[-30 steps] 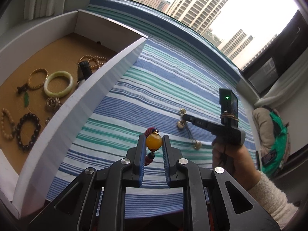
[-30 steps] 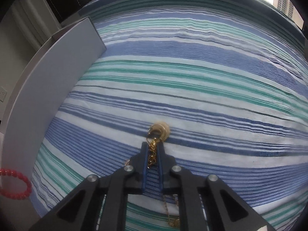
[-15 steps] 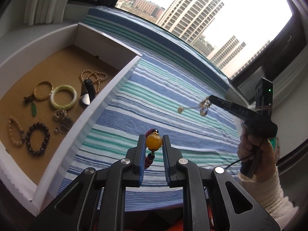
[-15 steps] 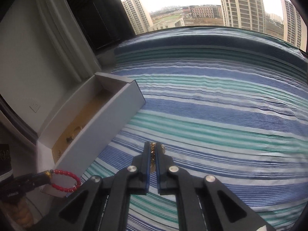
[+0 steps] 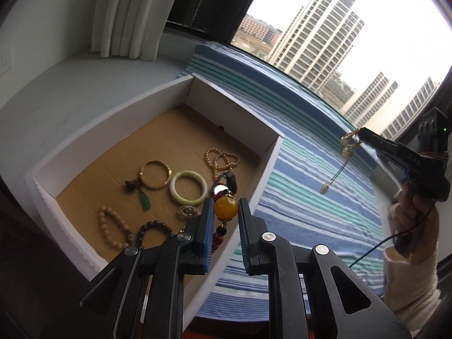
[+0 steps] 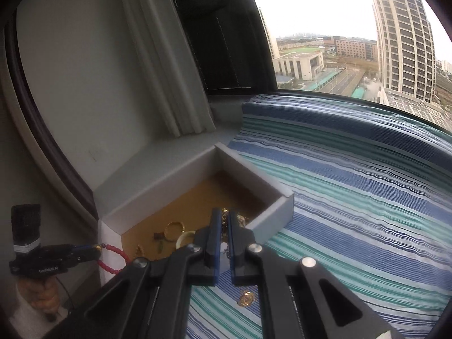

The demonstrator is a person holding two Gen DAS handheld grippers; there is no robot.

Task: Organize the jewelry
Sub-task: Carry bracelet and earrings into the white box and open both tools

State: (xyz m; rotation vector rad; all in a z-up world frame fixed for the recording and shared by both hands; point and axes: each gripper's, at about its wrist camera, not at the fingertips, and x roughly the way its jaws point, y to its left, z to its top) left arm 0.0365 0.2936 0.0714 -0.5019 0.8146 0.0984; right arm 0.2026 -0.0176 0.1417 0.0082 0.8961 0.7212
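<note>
Left gripper clamped on the red bead bracelet with a large amber bead, held in the air over the near right wall of the white open box with brown cardboard floor. Ahead-left of its fingertips in the box: pale green jade bangle, dark brown bead bracelet.

Right gripper closed on the thin gold chain necklace, lifted off the blue-green striped cloth; gold coin pendant dangles below the fingers. Left gripper body lettering partly readable: "GenRobot.AI". Right body shows "DAS".
</note>
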